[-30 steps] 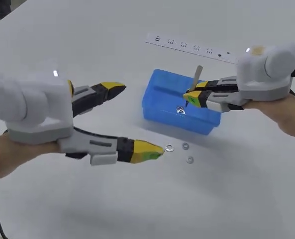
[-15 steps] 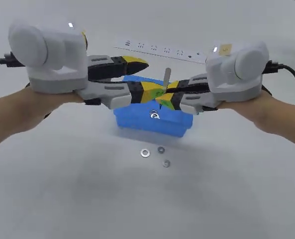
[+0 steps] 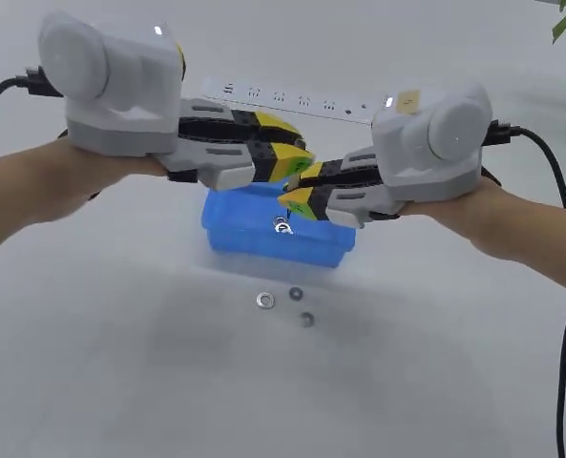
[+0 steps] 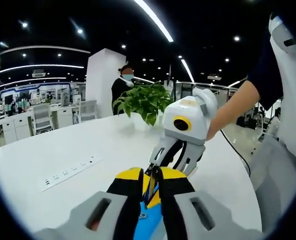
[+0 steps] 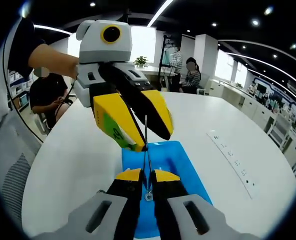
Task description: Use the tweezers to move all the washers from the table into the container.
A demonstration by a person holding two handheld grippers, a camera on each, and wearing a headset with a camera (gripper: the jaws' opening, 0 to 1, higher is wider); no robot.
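A blue container (image 3: 263, 240) stands mid-table, with one washer (image 3: 282, 227) showing inside its outline; I cannot tell whether that washer lies there or hangs from the tweezers. Three washers (image 3: 265, 301) lie on the white table just in front of it. Both grippers hover above the container, tip to tip. My right gripper (image 3: 295, 198) (image 5: 146, 176) is shut on the thin tweezers (image 5: 146, 159). My left gripper (image 3: 300, 157) (image 4: 150, 176) faces it, its jaws closed around the tweezers' other end. In the right gripper view the container (image 5: 180, 165) lies below the jaws.
A white power strip (image 3: 292, 98) lies behind the container. A black cable (image 3: 559, 286) trails from the right gripper on the right. A potted plant (image 4: 143, 102) stands on the far side of the table, and people are in the background.
My left gripper, wide open low on the left a second ago, has risen and moved right to meet the right gripper, and its jaws have closed on the tweezers.
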